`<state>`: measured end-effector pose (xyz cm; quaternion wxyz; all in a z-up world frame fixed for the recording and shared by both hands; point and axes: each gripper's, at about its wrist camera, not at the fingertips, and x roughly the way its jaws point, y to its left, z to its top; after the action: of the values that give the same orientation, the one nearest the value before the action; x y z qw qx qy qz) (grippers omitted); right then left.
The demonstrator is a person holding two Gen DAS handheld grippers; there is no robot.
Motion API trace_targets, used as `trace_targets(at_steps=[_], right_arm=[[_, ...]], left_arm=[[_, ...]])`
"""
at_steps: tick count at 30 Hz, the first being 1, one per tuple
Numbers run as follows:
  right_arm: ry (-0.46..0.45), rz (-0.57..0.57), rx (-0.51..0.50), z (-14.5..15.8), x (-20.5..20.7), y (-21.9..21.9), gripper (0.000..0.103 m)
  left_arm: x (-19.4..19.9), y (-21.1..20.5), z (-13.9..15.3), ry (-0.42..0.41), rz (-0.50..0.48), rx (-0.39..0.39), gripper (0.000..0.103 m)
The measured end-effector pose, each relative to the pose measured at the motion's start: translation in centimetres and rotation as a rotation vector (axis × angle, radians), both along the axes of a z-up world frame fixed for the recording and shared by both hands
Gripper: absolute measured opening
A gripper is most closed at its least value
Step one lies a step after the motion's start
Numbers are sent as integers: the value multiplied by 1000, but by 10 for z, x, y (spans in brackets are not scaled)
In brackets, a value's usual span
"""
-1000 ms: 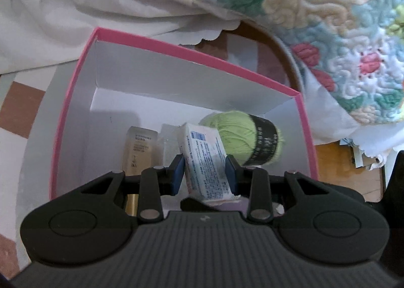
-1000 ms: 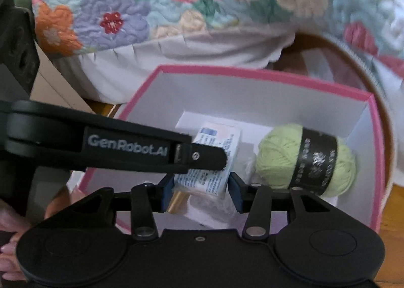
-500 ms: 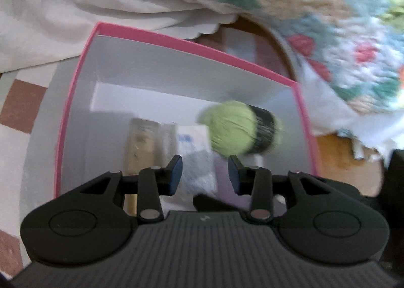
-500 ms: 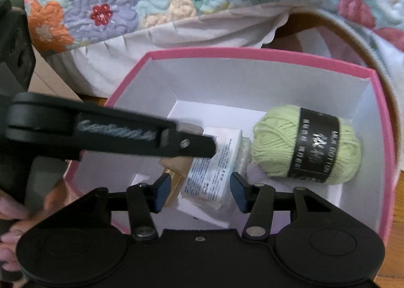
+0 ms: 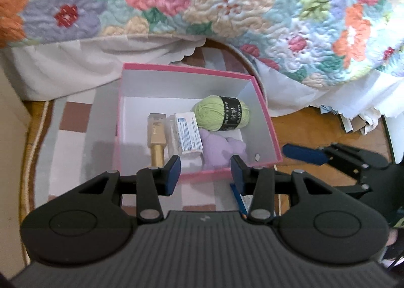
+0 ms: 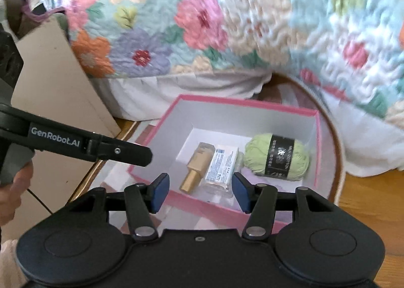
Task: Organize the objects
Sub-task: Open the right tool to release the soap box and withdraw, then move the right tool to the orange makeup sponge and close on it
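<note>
Jaws on both my grippers are wide open now with nothing between them. A second ago my left gripper was down inside the pink box, clamped on the white packet with blue print. Since then I've let go and pulled back and up, so the whole box sits in front of me instead of filling the view. My right gripper has backed off too and hovers near the box's front rim, holding nothing.

So the packet is dropped off. It lies flat on the box floor, just beside the gold-capped bottle on its left, with the ball of green yarn touching or nearly touching its far corner. A soft lilac thing, maybe a plush, I can't really tell, sits right against the packet's near right side. From the right wrist view the same lineup shows: bottle, packet, yarn, all inside the box.

The box itself sits on a checkered rug on the floor, tucked against the bed with the flowery quilt.

My take is this placement is done, and four things are in the box. There's something blue and white on the rug just under my left jaws, partly hidden, which might be the next thing to grab, but I honestly can't make out what it is.
</note>
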<state>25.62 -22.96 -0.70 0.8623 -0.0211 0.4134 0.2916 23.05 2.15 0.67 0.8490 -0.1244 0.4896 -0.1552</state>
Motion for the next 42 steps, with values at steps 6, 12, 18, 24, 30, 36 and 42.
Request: trace_targets(at_steps=[6, 12, 18, 24, 30, 36, 42], right_arm=[[-68, 30, -21, 47, -46, -6, 63], [-117, 96, -53, 75, -88, -11, 70], [-126, 144, -75, 73, -124, -23, 78], [-99, 164, -87, 42, -149, -36, 82], [-141, 182, -196, -3, -157, -40, 83], [-140, 146, -224, -56, -143, -49, 83], [-155, 104, -169, -107, -142, -50, 83]], left_arm=[[-43, 0, 29, -28, -24, 31, 45], [-87, -3, 30, -40, -43, 69, 46], [-120, -9, 13, -12, -55, 68, 46], [-134, -19, -10, 7, -78, 82, 52], [-132, -36, -43, 47, -122, 125, 60], [-122, -44, -81, 70, -131, 82, 66], [-107, -53, -115, 23, -143, 35, 70]])
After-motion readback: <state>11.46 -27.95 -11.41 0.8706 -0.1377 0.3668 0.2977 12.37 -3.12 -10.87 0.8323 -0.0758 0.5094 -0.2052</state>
